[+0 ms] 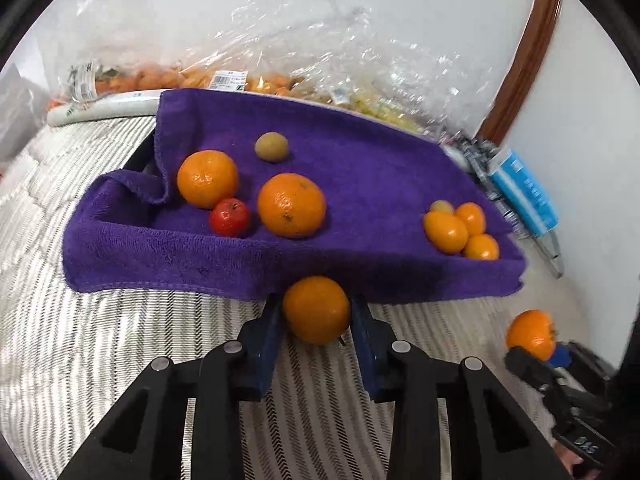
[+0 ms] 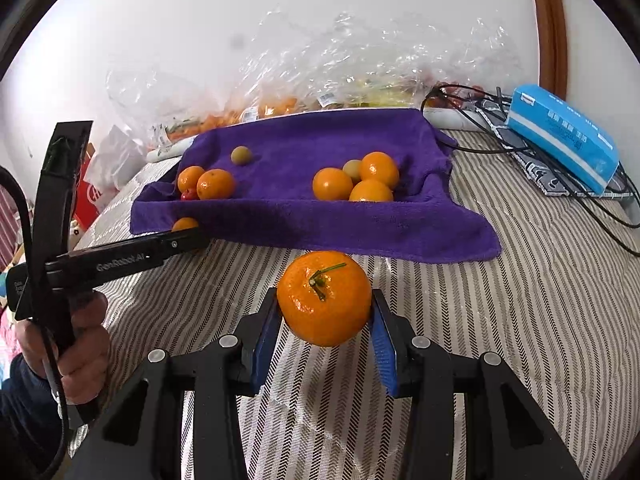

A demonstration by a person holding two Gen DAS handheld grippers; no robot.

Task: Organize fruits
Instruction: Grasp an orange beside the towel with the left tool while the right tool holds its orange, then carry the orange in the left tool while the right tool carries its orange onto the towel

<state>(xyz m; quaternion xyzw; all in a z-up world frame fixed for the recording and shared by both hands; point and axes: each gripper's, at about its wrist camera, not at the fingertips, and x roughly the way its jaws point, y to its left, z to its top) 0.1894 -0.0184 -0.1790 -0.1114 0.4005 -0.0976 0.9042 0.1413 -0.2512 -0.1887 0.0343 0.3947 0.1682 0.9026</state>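
Observation:
A purple towel (image 1: 360,168) lies draped over a raised tray on the striped bedding. On its left side rest two oranges (image 1: 207,179) (image 1: 291,205), a small red fruit (image 1: 229,217) and a greenish fruit (image 1: 271,146). A cluster of small oranges (image 1: 446,232) sits at its right. My left gripper (image 1: 316,318) is shut on an orange (image 1: 316,304) just in front of the towel's near edge. My right gripper (image 2: 325,310) is shut on a stemmed mandarin (image 2: 324,300), also short of the towel. The left gripper (image 2: 188,236) shows in the right wrist view too.
Clear plastic bags of fruit (image 1: 280,60) lean against the white wall behind the towel. A blue tissue pack (image 2: 564,136) and black cables (image 2: 520,128) lie at the right. A person's hand (image 2: 80,344) holds the left gripper's handle. Striped bedding (image 2: 540,300) surrounds everything.

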